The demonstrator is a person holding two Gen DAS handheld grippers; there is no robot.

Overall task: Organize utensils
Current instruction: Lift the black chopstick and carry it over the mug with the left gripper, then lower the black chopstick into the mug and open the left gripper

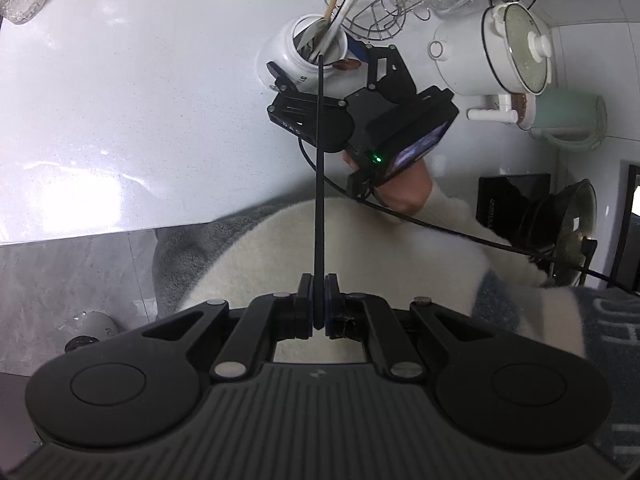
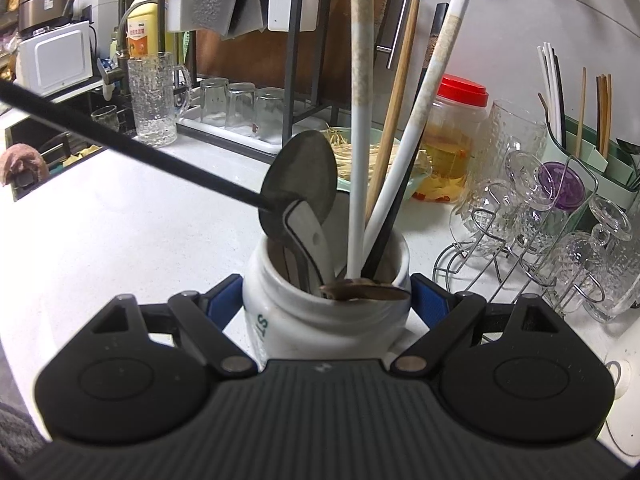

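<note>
While the left gripper [image 1: 319, 304] pinches a black chopstick [image 1: 320, 168] pointing ahead into the white jar [image 2: 324, 312], the right gripper [image 2: 325, 300] clasps that jar between its fingers.

The right gripper [image 2: 326, 300] has its jaws on either side of a white jar [image 2: 308, 312] standing on the white bench [image 2: 120, 240], blue pads against the jar's sides. The jar holds a metal spoon [image 2: 300, 176], two white chopsticks [image 2: 360, 120], a wooden chopstick [image 2: 394, 112] and a black one. A black chopstick [image 2: 132, 148] slants in from the left, its tip at the spoon. Upturned glasses on a wire rack [image 2: 520, 248] stand just right.
</note>
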